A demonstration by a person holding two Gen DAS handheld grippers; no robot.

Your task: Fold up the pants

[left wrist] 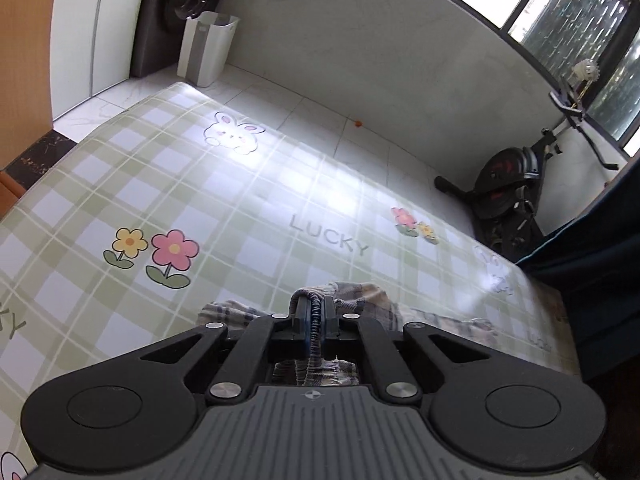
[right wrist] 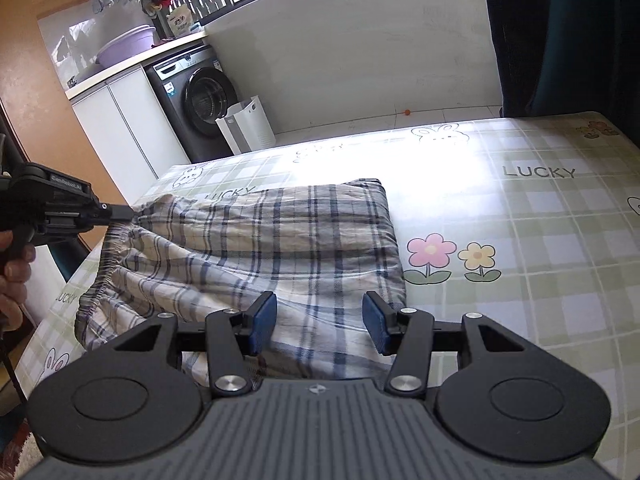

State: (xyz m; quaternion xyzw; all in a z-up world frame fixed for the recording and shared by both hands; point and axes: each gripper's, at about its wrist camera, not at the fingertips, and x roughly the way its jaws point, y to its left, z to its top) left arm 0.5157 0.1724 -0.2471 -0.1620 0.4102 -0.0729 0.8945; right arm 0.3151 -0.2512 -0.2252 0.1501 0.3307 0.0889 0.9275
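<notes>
Plaid pants lie folded on the checked green tablecloth, elastic waistband toward the left. My left gripper is shut on the waistband's upper corner and lifts it a little off the table. In the left wrist view the gathered waistband is pinched between the shut jaws of that gripper, with plaid cloth bunched behind it. My right gripper hovers open over the near edge of the pants, its blue pads apart with plaid fabric showing between them, not pressed.
A white bin and a dark washing machine stand on the floor beyond the table's far edge. An exercise bike is off to the right. A dark curtain hangs by the far right corner. A hand holds the left gripper.
</notes>
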